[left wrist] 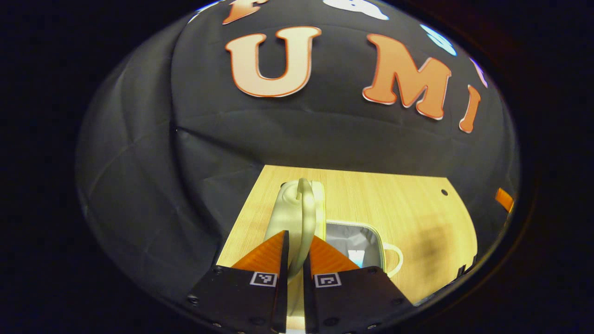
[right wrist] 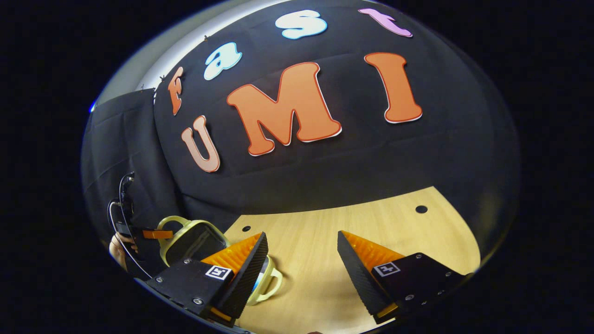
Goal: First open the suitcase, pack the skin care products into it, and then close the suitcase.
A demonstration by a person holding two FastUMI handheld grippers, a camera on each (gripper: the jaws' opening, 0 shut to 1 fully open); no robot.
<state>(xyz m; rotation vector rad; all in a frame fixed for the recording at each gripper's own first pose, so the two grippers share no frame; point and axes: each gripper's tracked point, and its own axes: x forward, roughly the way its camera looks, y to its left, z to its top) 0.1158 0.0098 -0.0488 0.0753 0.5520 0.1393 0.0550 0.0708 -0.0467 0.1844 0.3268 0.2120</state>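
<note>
One suitcase [left wrist: 297, 218] lies open on the tabletop [left wrist: 408, 208], its lid raised, a small product [left wrist: 356, 257] inside. Left gripper [left wrist: 296, 253] fingers are clamped on the lid's edge. Right gripper [right wrist: 301, 260] fingers are spread, empty, above the tabletop.

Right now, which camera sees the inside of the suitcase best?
The left gripper view: it looks down into the open suitcase, showing its grey lining beside the raised lid. The right gripper view catches the suitcase sideways, partly behind the right gripper.
</note>
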